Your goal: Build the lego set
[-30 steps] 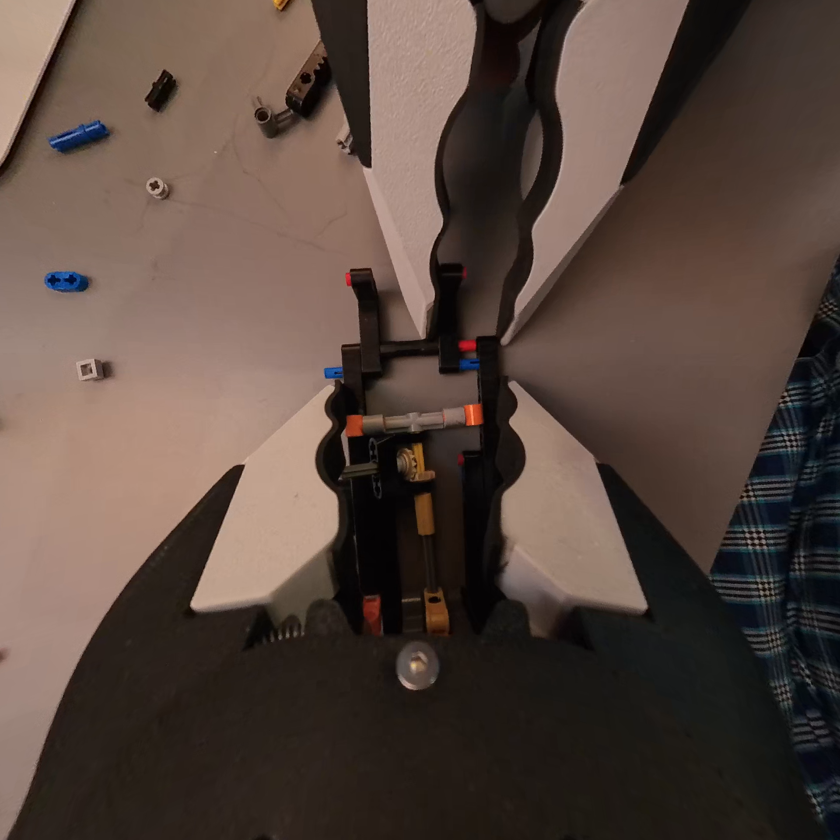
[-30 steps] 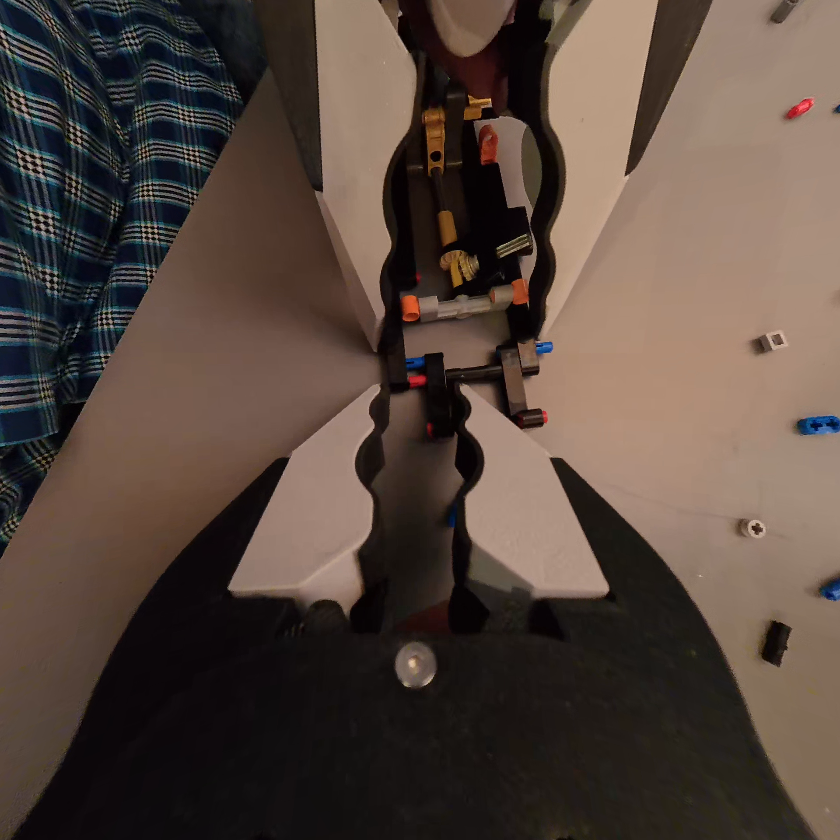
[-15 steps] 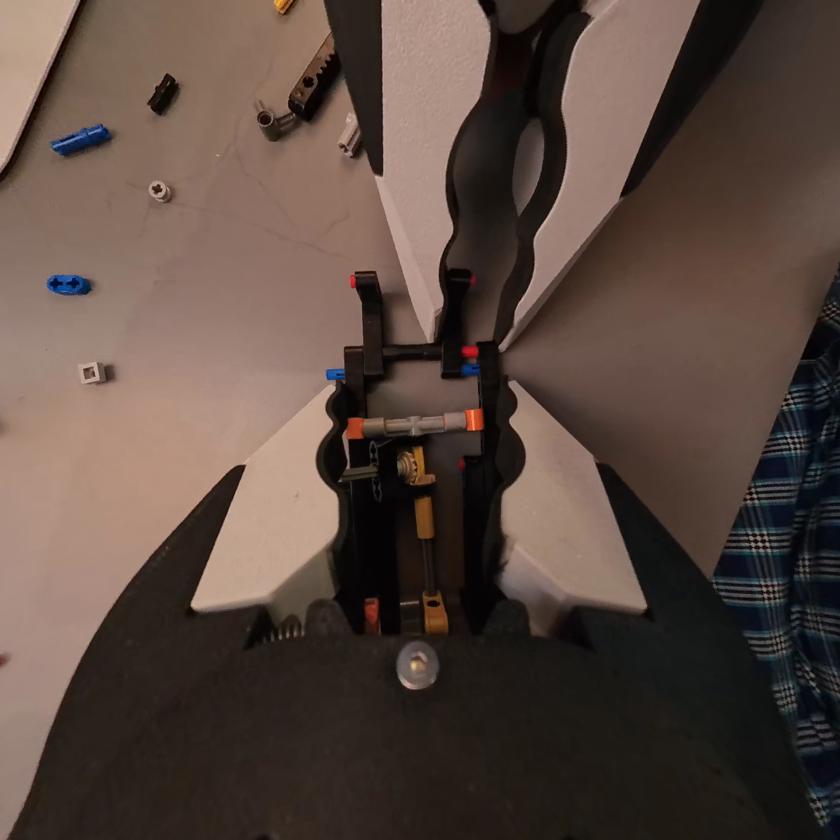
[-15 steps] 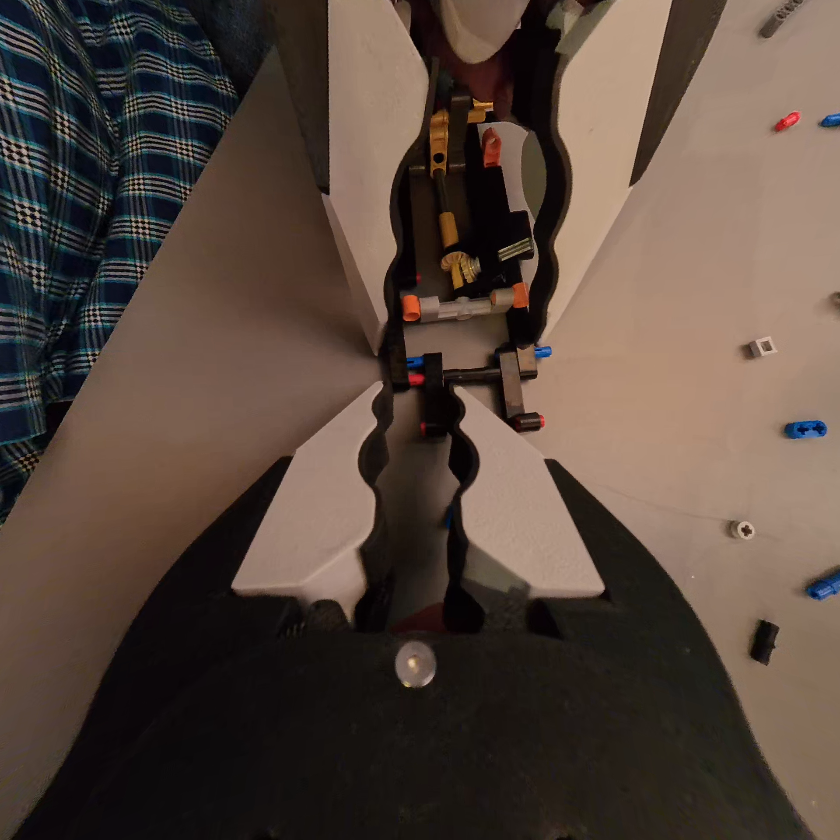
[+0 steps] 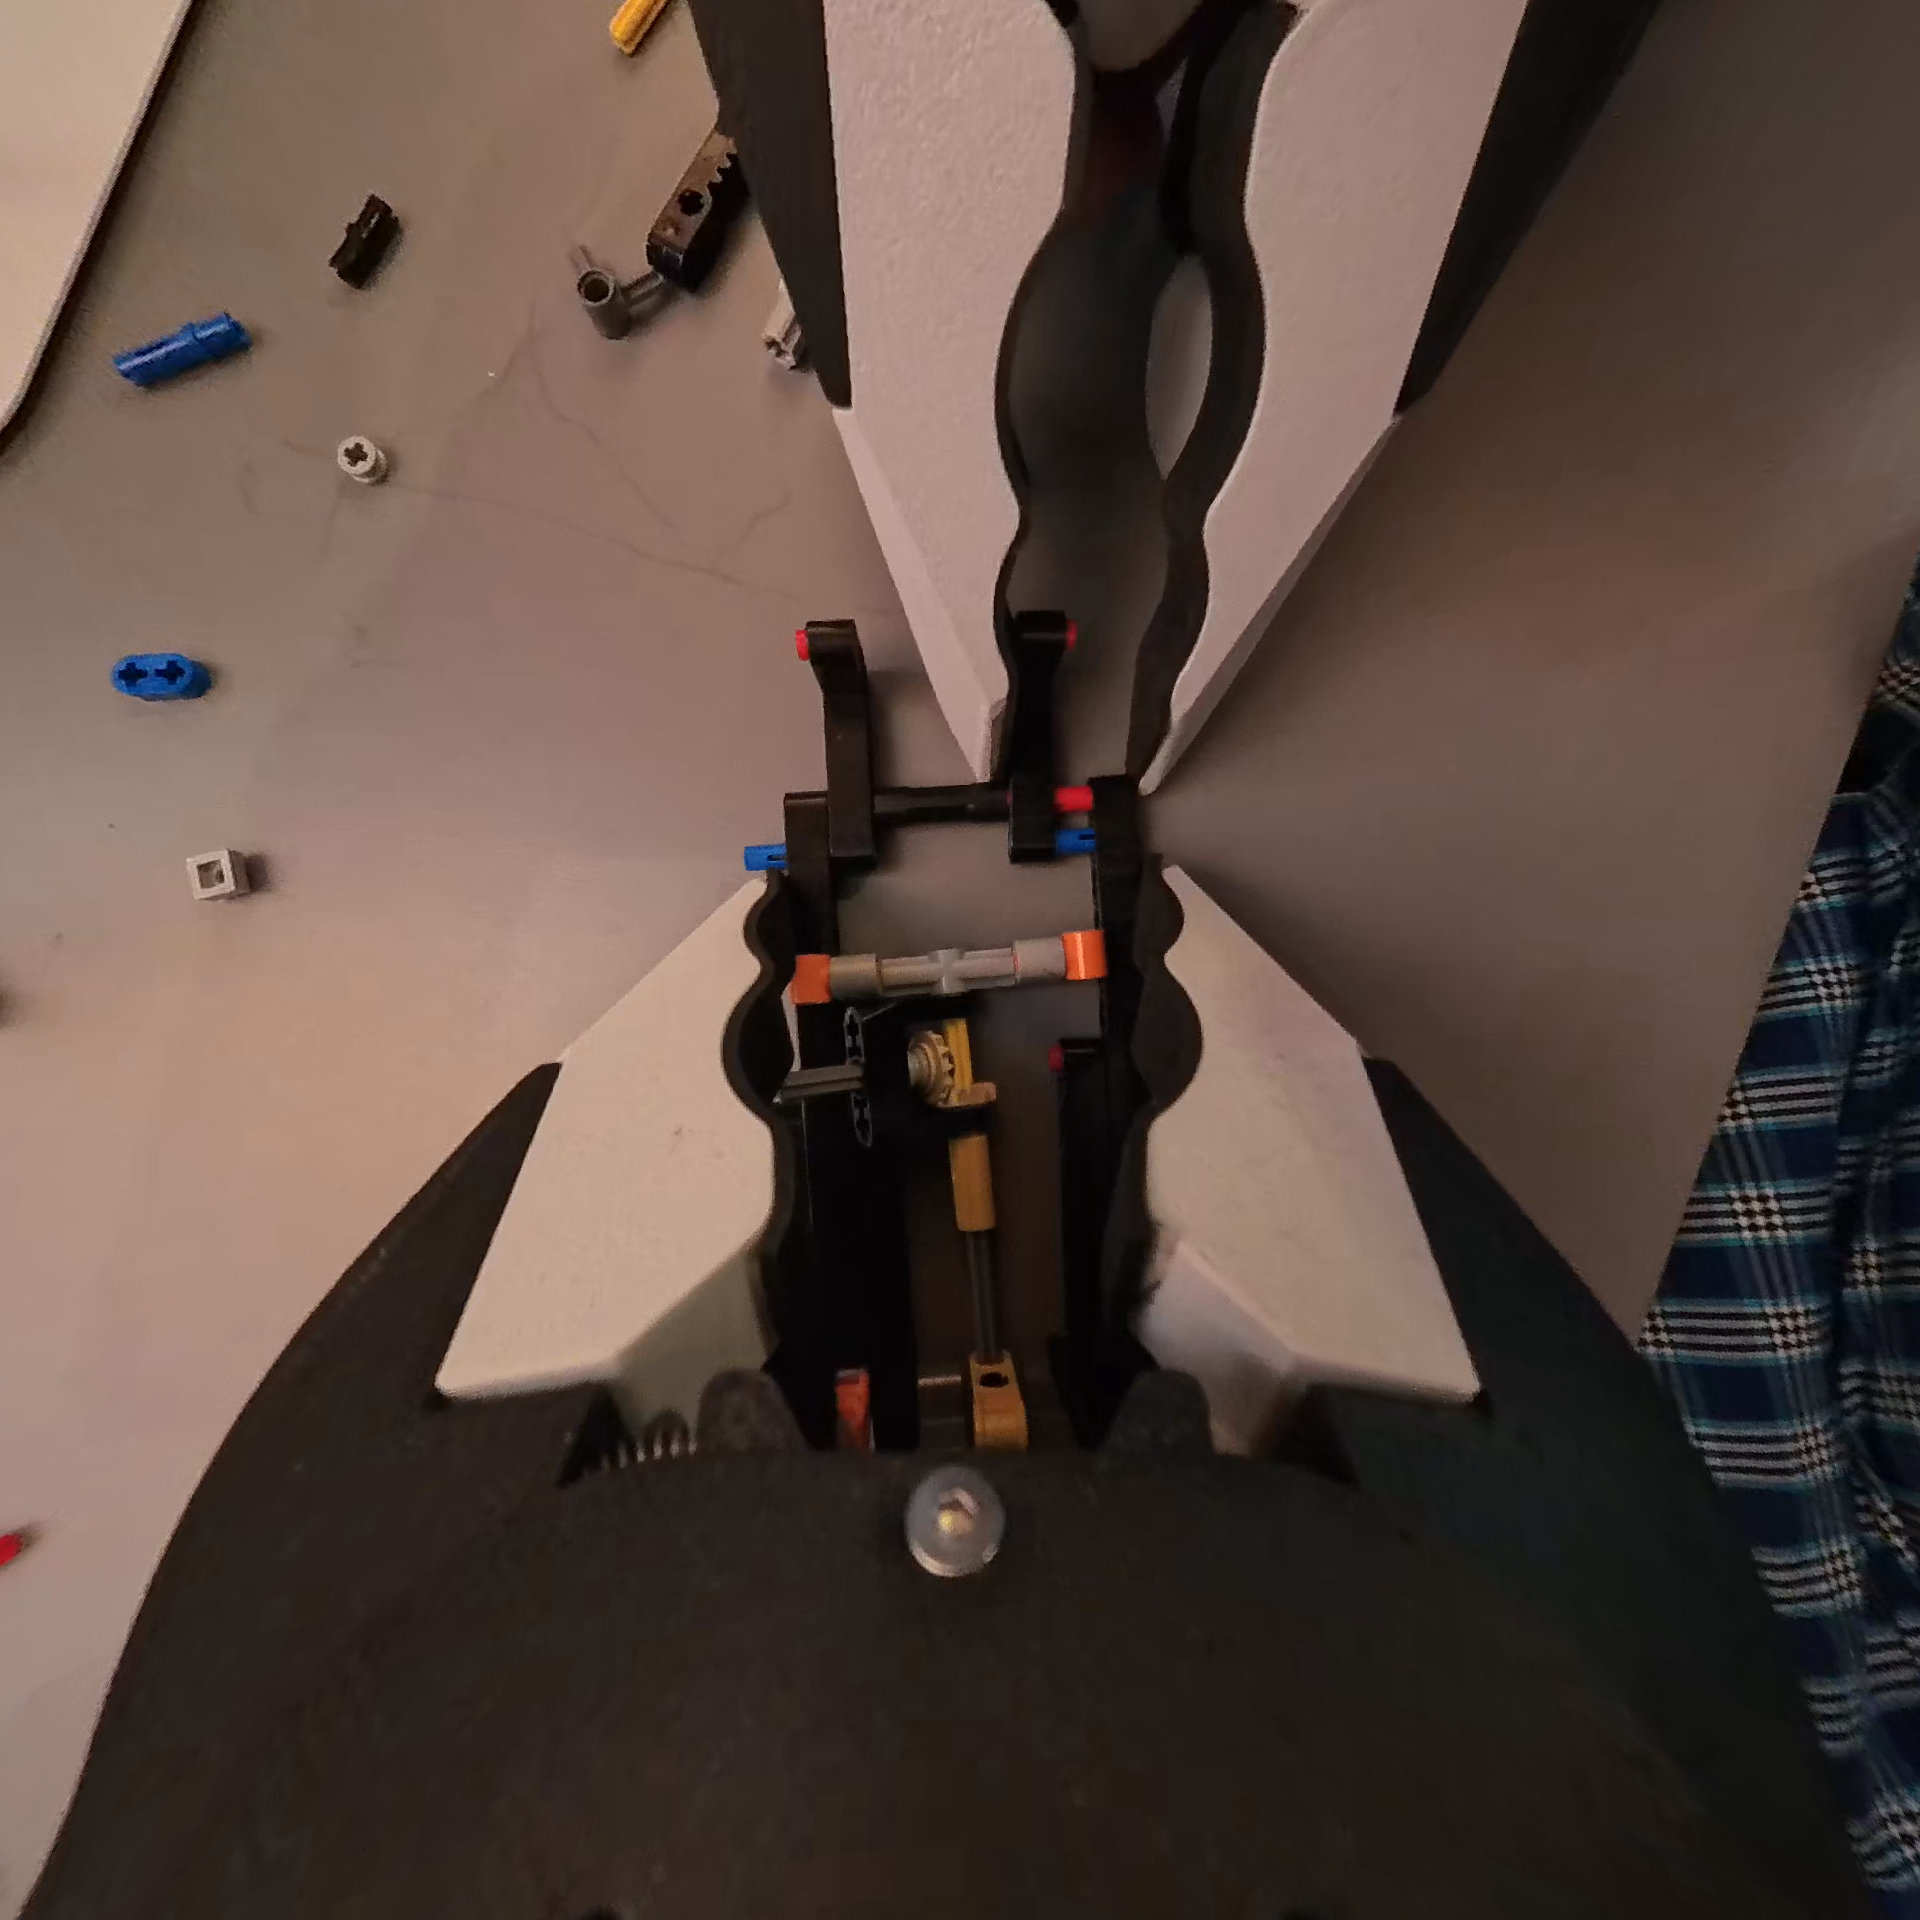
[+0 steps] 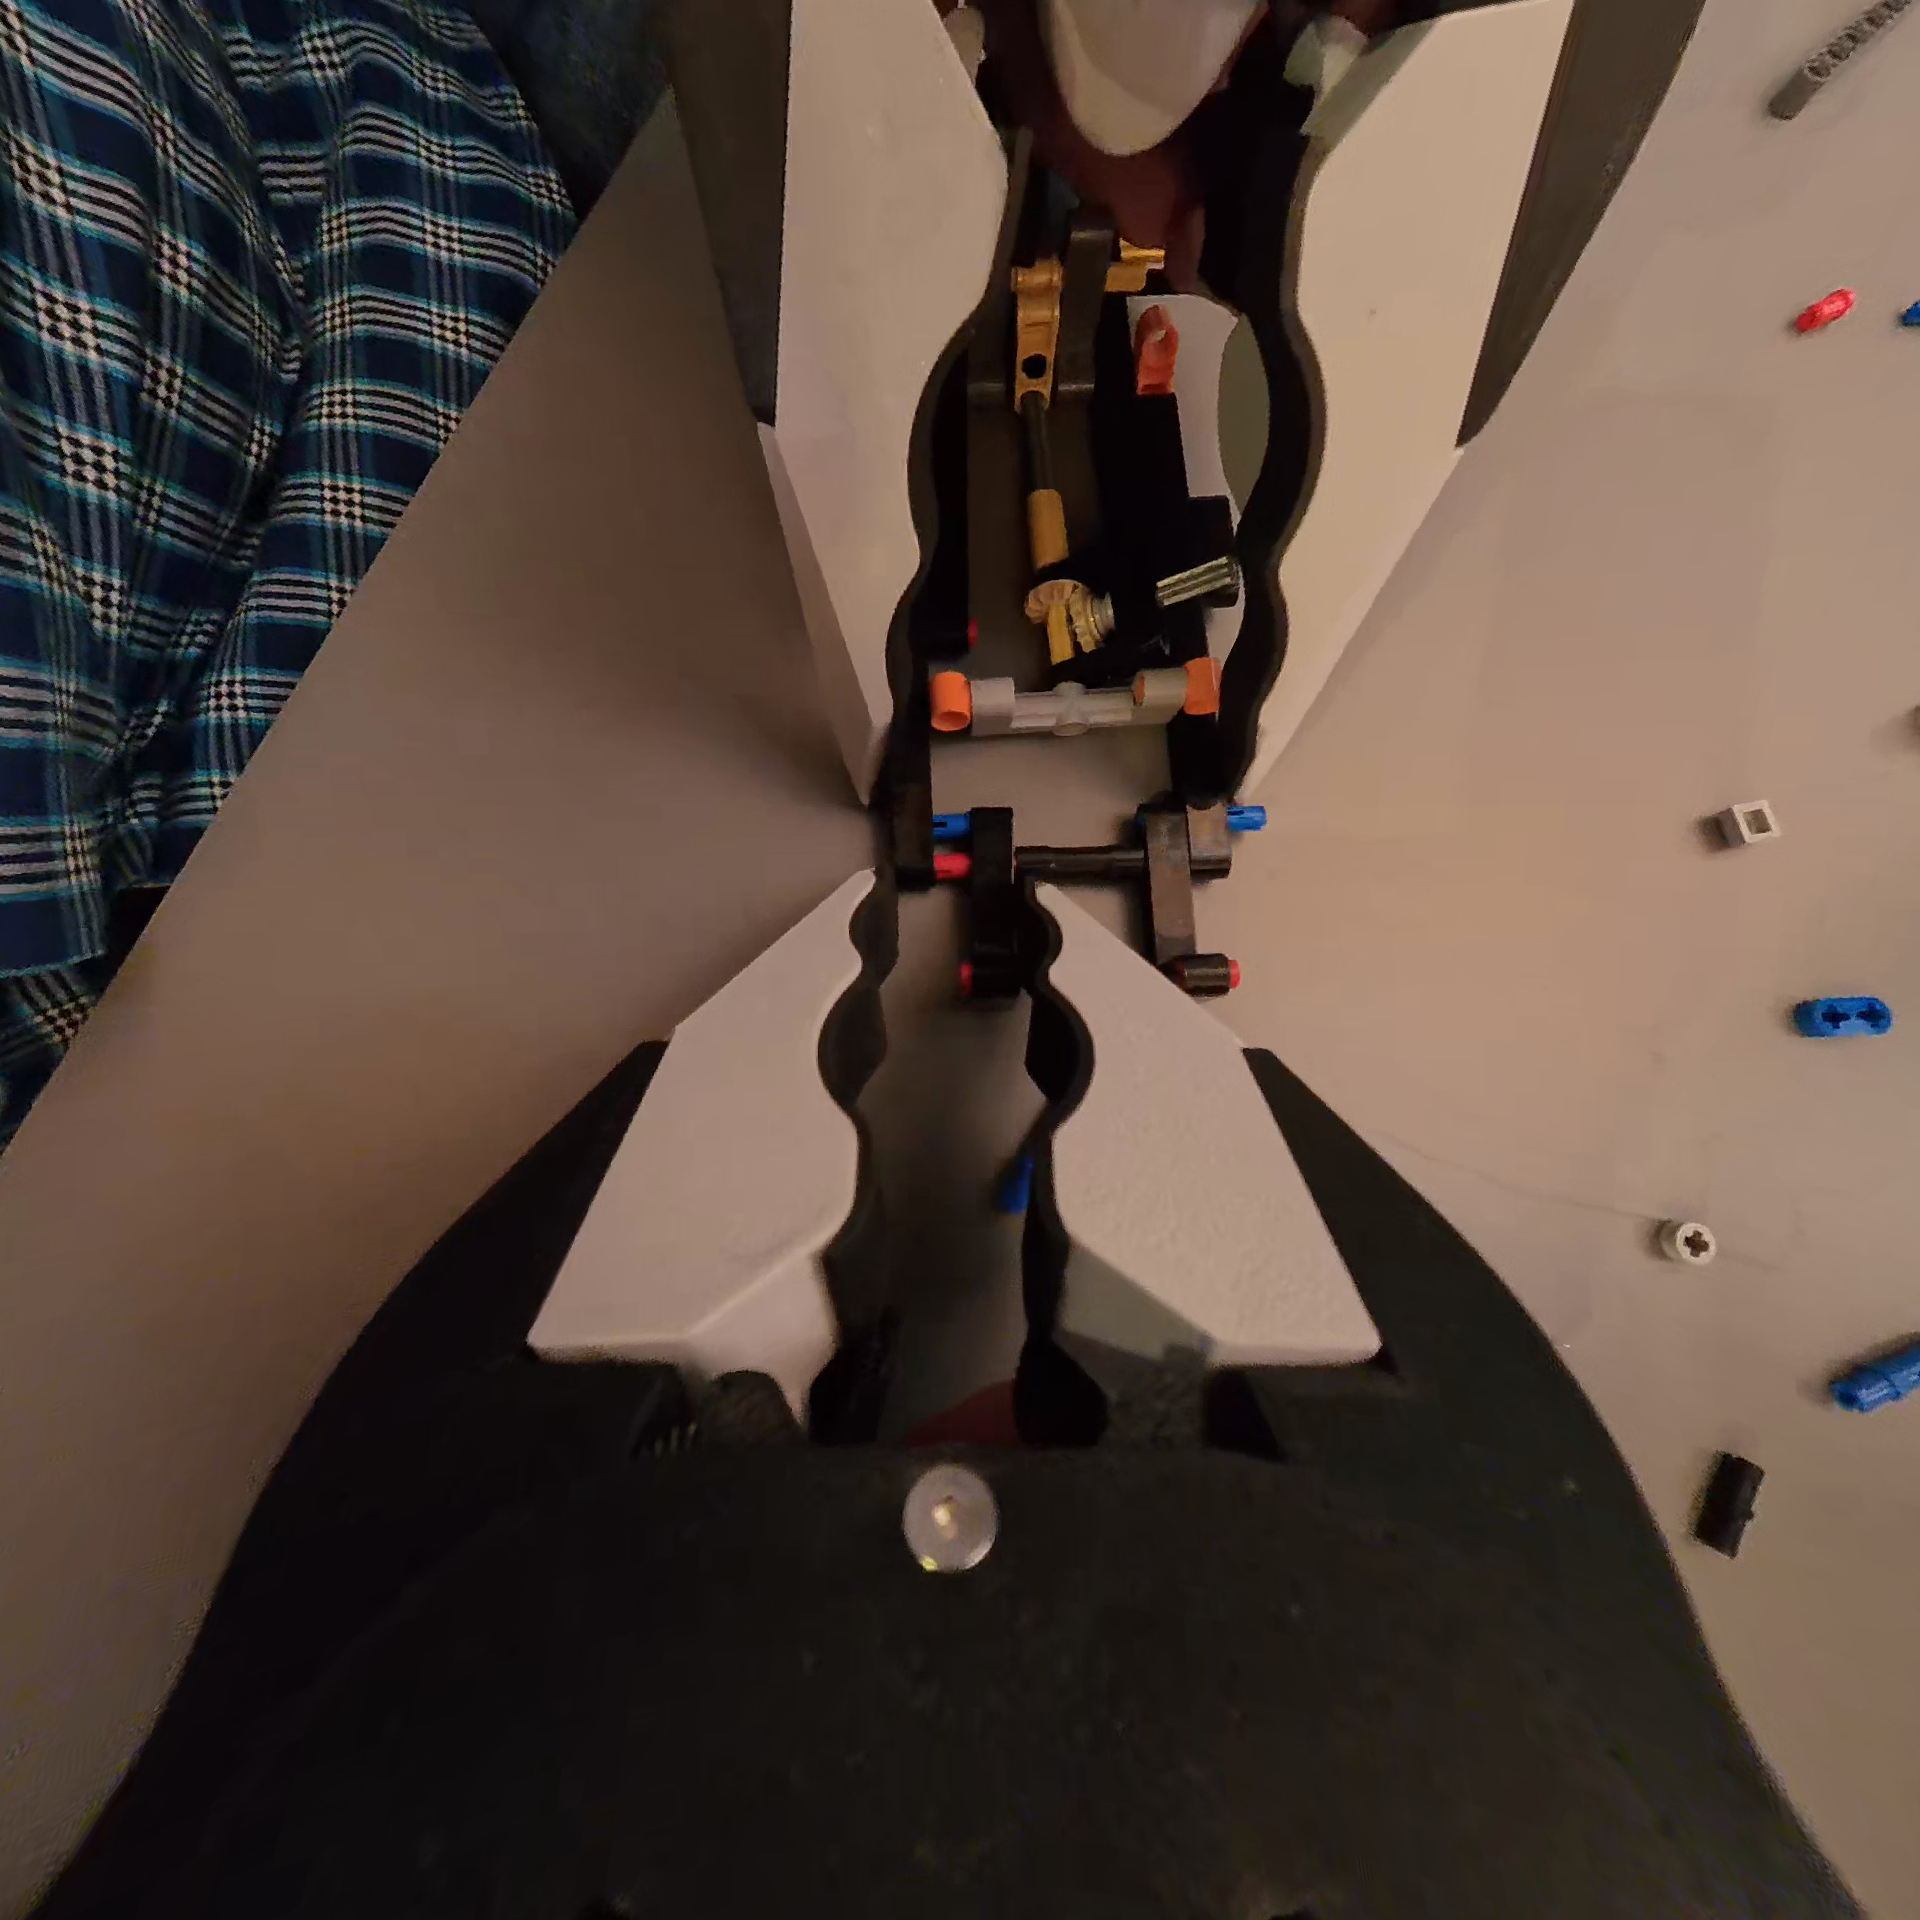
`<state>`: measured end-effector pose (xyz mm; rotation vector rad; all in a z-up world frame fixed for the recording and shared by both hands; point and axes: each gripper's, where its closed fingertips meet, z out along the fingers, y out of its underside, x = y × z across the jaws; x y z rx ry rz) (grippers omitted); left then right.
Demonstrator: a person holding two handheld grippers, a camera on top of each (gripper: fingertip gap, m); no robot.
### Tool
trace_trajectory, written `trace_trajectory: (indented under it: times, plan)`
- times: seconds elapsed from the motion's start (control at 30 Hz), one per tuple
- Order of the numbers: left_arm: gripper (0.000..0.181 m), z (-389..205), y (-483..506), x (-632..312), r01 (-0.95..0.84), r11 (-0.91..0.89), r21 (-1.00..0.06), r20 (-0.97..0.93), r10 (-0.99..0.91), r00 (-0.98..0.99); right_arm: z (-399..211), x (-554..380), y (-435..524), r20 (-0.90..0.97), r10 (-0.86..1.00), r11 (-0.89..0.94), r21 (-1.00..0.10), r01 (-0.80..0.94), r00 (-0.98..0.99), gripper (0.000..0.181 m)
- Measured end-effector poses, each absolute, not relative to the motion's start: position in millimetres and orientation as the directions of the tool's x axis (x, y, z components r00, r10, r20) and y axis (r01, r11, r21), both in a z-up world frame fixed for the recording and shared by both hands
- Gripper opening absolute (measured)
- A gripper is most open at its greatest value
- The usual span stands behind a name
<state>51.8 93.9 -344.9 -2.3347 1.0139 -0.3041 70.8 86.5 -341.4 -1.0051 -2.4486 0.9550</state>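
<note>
The left claw (image 5: 956, 1039) is clenched on the black lego frame (image 5: 945, 1143), gripping its two long side beams, above the grey table (image 5: 468, 727). The right claw (image 6: 961, 997) faces it from the far end, its jaws apart, one finger touching a black lift arm (image 6: 992, 904) at the frame's end. Loose pieces lie scattered on the table, among them a blue connector (image 5: 161, 675) and a grey bush (image 5: 363, 458)

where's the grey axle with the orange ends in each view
Left wrist view: grey axle sits at centre, crosswise between the left gripper fingers.
Right wrist view: upper centre, inside the far gripper.
Shared landmark: blue two-hole connector on the table.
</note>
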Motion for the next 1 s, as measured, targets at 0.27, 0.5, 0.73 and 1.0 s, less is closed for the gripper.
trace_trajectory:
  times: [0.27,0.5,0.73,1.0]
  plan:
    - [0.065,-344.9,94.3,51.1,-0.613,-0.537,-0.579,-0.019,-0.743,0.669,-341.0,70.2,86.3,0.040,0.719,0.517,-0.698,0.496,-0.693,0.020]
    - [0.065,-345.1,94.8,50.7,-0.626,-0.525,-0.577,-0.021,-0.756,0.654,-341.0,70.4,86.2,0.052,0.705,0.536,-0.691,0.484,-0.707,0.019]
    - [0.065,-345.3,95.8,50.1,-0.640,-0.510,-0.575,-0.020,-0.773,0.634,-340.7,70.1,86.5,0.051,0.705,0.533,-0.696,0.481,-0.707,0.018]
    - [0.075,-339.4,99.0,46.2,-0.668,-0.456,-0.588,-0.167,-0.740,0.652,-340.4,70.0,86.1,0.043,0.723,0.508,-0.709,0.489,-0.689,0.020]
